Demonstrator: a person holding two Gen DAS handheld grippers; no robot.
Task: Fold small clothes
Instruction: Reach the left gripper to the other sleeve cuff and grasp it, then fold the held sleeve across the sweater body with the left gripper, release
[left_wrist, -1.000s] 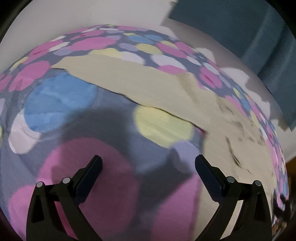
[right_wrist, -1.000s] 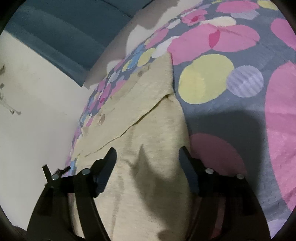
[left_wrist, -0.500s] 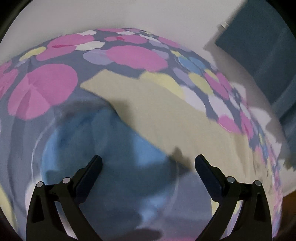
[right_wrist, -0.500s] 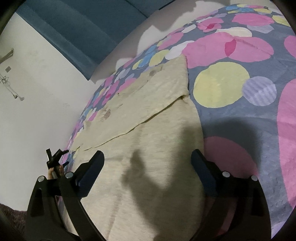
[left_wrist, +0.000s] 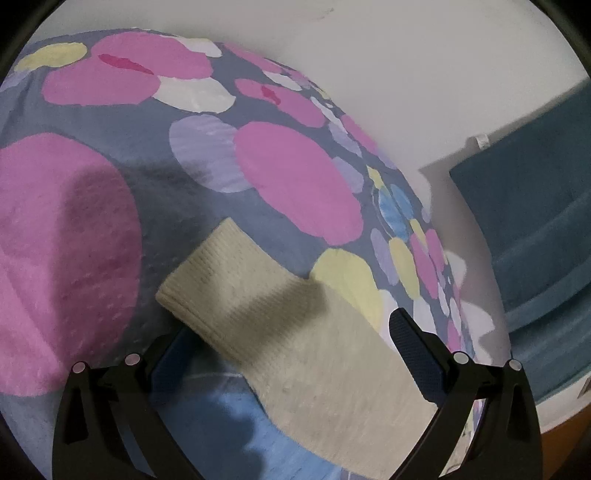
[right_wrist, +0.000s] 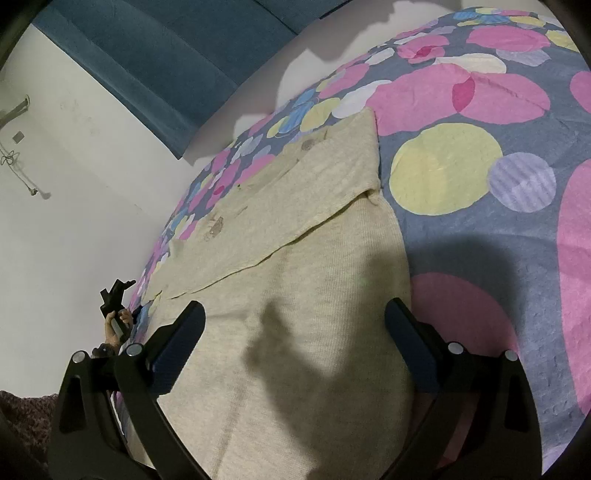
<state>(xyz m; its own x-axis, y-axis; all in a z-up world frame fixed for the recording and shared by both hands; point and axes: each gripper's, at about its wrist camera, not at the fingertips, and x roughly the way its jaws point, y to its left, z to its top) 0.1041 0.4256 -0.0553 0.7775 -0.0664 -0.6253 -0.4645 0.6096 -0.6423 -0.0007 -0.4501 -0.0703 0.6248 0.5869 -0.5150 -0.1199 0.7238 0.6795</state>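
Note:
A cream knitted garment (right_wrist: 295, 295) lies flat on a bedspread (right_wrist: 480, 229) with coloured circles. In the right wrist view one part is folded over its body, with brown buttons showing. My right gripper (right_wrist: 295, 321) is open and empty just above the folded part. In the left wrist view a cream sleeve (left_wrist: 295, 325) with a ribbed cuff lies stretched out on the bedspread (left_wrist: 110, 240). My left gripper (left_wrist: 280, 339) is open and empty, its fingers on either side of the sleeve, above it. The left gripper also shows small in the right wrist view (right_wrist: 118, 295).
A blue upholstered headboard (right_wrist: 155, 59) and a white wall (right_wrist: 74, 192) border the bed. The headboard also shows in the left wrist view (left_wrist: 535, 240). The bed's edge curves away near the wall.
My left gripper has swept along the garment and now sits over the sleeve and its cuff. My right gripper has opened wider over the folded part.

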